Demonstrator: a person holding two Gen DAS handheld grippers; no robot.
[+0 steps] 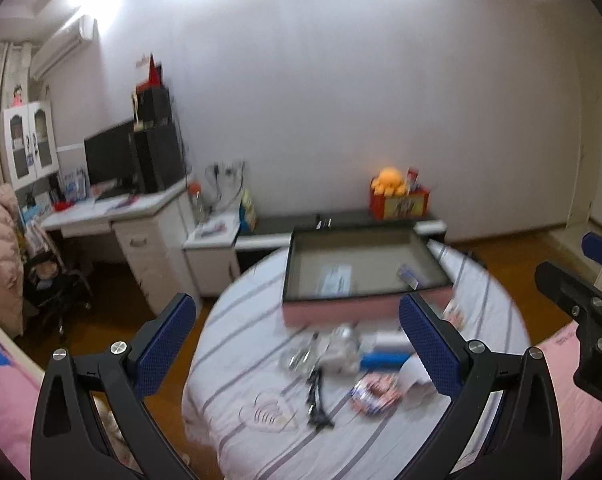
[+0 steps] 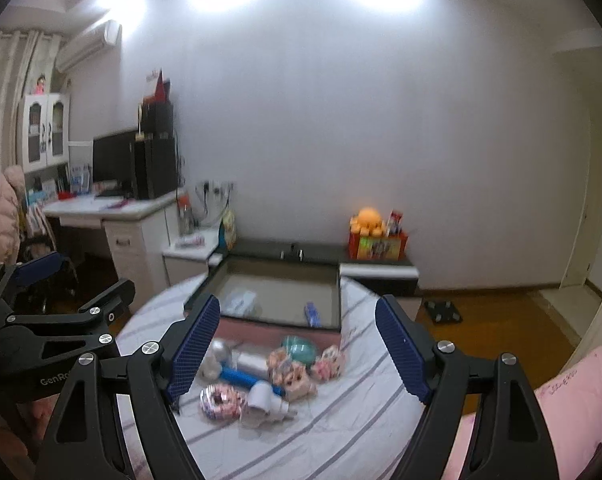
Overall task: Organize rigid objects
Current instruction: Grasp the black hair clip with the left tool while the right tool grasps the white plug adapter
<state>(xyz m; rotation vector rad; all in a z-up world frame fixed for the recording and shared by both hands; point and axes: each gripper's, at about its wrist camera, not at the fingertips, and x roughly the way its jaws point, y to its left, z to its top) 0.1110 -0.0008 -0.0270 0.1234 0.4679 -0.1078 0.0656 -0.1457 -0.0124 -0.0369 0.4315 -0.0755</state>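
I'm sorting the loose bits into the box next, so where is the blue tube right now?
In the right wrist view the blue tube lies on the striped table, near the left finger, between the round patterned packet and the pink-sided box.

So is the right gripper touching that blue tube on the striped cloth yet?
Apart. In the right wrist view the right gripper stands open with nothing pressed by its pads, and the blue tube lies on the striped cloth between the fingers, clear of both.
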